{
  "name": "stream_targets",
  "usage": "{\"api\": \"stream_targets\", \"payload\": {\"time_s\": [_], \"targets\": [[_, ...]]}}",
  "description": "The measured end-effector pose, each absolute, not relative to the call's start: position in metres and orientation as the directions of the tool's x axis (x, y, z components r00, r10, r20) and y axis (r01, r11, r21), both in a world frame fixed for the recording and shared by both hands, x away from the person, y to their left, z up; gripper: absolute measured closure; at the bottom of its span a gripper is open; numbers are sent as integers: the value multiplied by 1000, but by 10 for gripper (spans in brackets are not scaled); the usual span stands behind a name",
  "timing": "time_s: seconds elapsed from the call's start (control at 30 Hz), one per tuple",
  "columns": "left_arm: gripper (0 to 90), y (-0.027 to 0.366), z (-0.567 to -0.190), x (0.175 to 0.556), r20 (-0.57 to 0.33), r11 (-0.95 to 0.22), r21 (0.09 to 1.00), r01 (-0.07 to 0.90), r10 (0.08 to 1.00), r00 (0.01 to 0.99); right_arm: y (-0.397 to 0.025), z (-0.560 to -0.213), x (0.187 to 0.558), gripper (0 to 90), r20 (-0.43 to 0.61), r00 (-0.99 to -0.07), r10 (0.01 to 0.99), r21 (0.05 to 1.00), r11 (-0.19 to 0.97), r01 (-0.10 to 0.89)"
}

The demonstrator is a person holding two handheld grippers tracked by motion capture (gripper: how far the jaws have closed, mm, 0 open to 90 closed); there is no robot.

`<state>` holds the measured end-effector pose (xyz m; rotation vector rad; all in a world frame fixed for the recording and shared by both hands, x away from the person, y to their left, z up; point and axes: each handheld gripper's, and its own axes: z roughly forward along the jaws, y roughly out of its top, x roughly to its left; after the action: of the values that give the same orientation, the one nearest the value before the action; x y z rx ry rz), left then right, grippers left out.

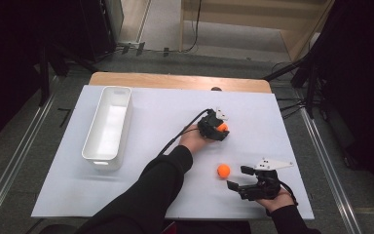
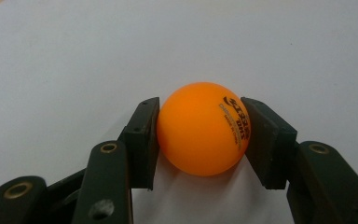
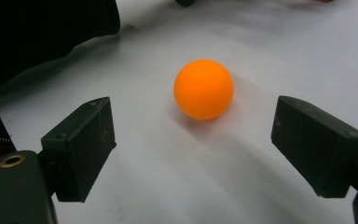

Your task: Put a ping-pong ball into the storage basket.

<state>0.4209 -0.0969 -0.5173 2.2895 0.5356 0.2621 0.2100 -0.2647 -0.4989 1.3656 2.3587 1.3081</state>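
Observation:
An orange ball with dark printed lettering [image 2: 200,128] sits between both pads of my left gripper [image 2: 200,140], which is shut on it low over the white sheet. From above, that gripper [image 1: 219,127] is at the table's middle with the ball [image 1: 222,127] showing at its tip. A second, plain orange ball [image 1: 223,170] [image 3: 204,88] lies on the sheet near the front. My right gripper [image 1: 239,177] [image 3: 191,140] stands open just right of it, its pads wide apart and short of the ball.
A long white bin [image 1: 108,126] stands empty at the left of the white sheet [image 1: 151,117]. A dark sleeve [image 1: 151,195] crosses the front middle. The wooden table edge [image 1: 175,80] runs along the back.

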Motion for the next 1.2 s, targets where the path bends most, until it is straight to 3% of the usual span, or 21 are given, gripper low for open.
{"api": "stream_targets", "payload": {"time_s": [0.53,1.2], "targets": [[507,-96,-517,422,12,-621,721,307,454,891,-265,-499,210,120,297,-587,753,728,219,650],[506,-81,-497,424,-76,-554,750,362,471,879,-265,-499,211,120,304,-586,751,730,212,650]]}}
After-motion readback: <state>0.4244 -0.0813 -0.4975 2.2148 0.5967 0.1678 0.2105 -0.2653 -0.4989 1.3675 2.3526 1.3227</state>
